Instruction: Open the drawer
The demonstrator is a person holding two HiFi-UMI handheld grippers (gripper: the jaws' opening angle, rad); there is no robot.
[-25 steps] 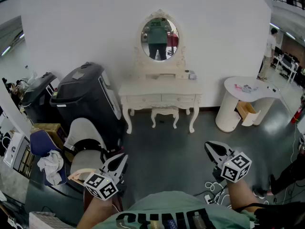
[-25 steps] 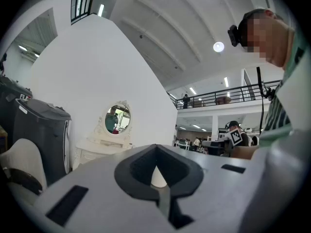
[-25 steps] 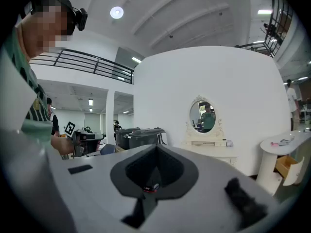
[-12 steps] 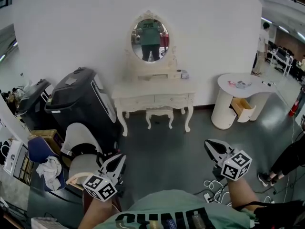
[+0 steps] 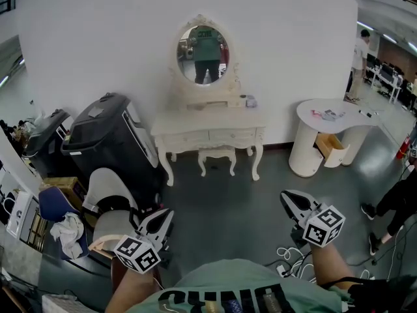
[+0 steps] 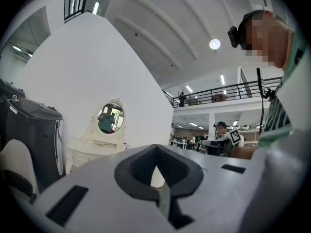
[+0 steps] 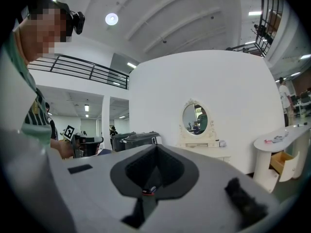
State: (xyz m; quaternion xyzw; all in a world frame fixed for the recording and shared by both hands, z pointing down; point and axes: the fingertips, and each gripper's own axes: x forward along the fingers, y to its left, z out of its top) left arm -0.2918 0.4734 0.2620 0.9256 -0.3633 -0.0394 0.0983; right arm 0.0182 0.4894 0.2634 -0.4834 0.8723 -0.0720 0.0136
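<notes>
Left gripper [image 5: 159,222] and right gripper [image 5: 294,203] sit low in the head view, both with jaws pressed together and nothing in them. The white dressing table [image 5: 208,119] stands against the wall at 12 o'clock, well apart from both tools. Its two drawer fronts [image 5: 210,136] are closed and run side by side, long axis from 9 to 3 o'clock. They lie toward 1 o'clock from the left tool and toward 11 o'clock from the right. Neither hand looks clearly nearer, so the next move is a long approach. Out at 2 o'clock, the round white desk [image 5: 326,119] has its own drawer [image 5: 331,150] already hanging open.

Over to the left gripper view: the left gripper [image 6: 156,171] shows a closed seam. The dressing table [image 6: 92,152] sits at 10 o'clock past the jaws, but the drawer fronts are too small to tell apart.

Right gripper view now: the right gripper [image 7: 154,176] is also shut and empty. The dressing table [image 7: 201,147] shows at 1 o'clock, and only this gripper view catches the round desk [image 7: 282,140].
</notes>
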